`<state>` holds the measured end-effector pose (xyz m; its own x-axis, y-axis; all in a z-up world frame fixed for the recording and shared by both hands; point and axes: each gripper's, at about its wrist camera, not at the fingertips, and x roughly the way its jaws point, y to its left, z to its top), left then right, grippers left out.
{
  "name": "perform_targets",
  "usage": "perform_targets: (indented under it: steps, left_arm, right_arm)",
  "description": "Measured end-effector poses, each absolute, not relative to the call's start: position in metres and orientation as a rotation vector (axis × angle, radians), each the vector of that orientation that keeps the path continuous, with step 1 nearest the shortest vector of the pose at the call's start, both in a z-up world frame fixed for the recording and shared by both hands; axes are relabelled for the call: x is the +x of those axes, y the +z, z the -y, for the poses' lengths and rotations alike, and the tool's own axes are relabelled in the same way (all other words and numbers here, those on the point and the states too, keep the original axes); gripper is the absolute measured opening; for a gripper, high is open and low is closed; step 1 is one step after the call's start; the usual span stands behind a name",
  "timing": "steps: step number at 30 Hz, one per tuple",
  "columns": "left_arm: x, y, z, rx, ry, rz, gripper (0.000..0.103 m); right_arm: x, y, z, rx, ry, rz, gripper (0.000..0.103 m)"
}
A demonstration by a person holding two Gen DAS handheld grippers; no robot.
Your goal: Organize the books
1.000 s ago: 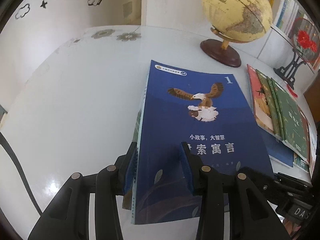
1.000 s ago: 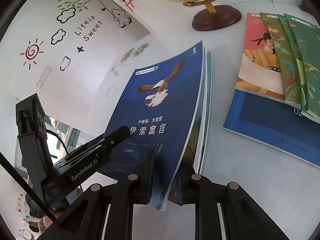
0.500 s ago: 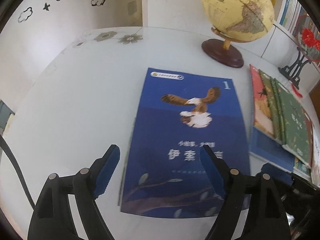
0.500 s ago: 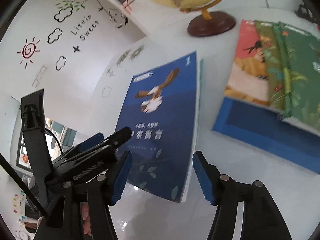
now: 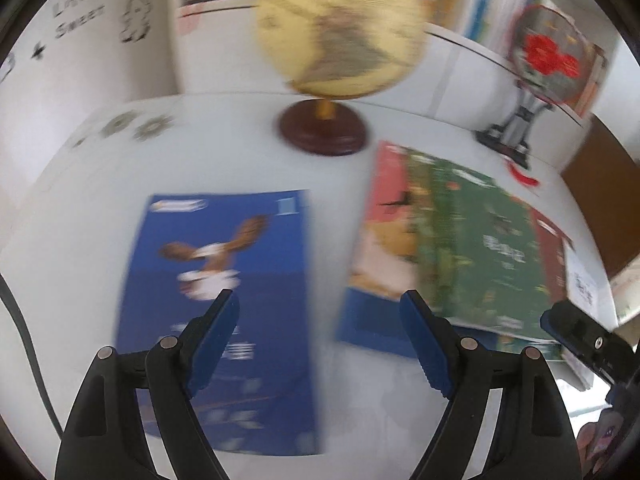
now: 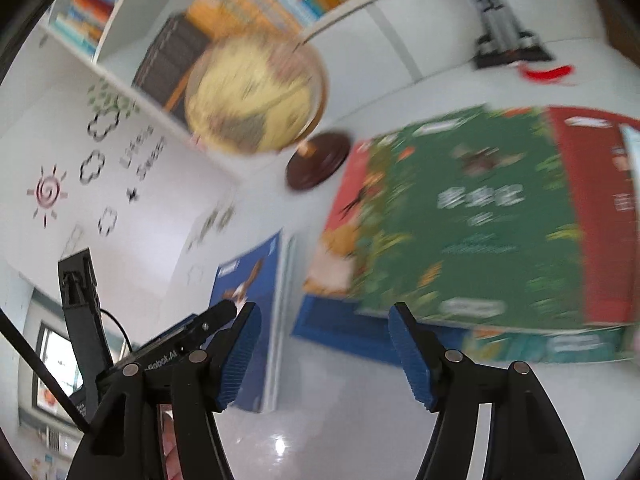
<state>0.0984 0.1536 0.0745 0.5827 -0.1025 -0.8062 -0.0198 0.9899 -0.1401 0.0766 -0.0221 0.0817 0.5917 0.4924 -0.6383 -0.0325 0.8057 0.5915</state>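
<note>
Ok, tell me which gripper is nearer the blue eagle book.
Left. The left gripper hangs open just above the blue eagle book, its left finger over the cover. The right gripper is open further right, toward the spread of other books.

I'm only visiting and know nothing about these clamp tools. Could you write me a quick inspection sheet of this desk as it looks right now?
Surface: white table, glossy, flower decals at the far left.
Job's things: blue book lies flat on the table, free of both grippers; fanned pile of books beside it, green cover on top.
Clutter: globe on a brown base; round red ornament on a stand.
Grippers: left gripper open, nothing between the jaws; right gripper open, just been opening, nothing between the jaws.
Cables: black cable at the left edge.
Surroundings: shelf of books; wall stickers. Both views blurred.
</note>
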Motion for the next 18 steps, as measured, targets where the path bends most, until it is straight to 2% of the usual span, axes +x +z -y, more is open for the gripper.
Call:
perform_targets:
  steps: [7,18]
  left_arm:
    - [0.102,0.086,-0.051,-0.076,-0.25,-0.929,0.081]
    - [0.089,0.064,0.119,0.055,-0.517,-0.983,0.081]
  right_arm:
    - [0.054,0.091,0.113,0.626,0.161,-0.807,0.07]
    - [-0.006,0.071,0.263,0.731,-0.233,-0.778,0.07]
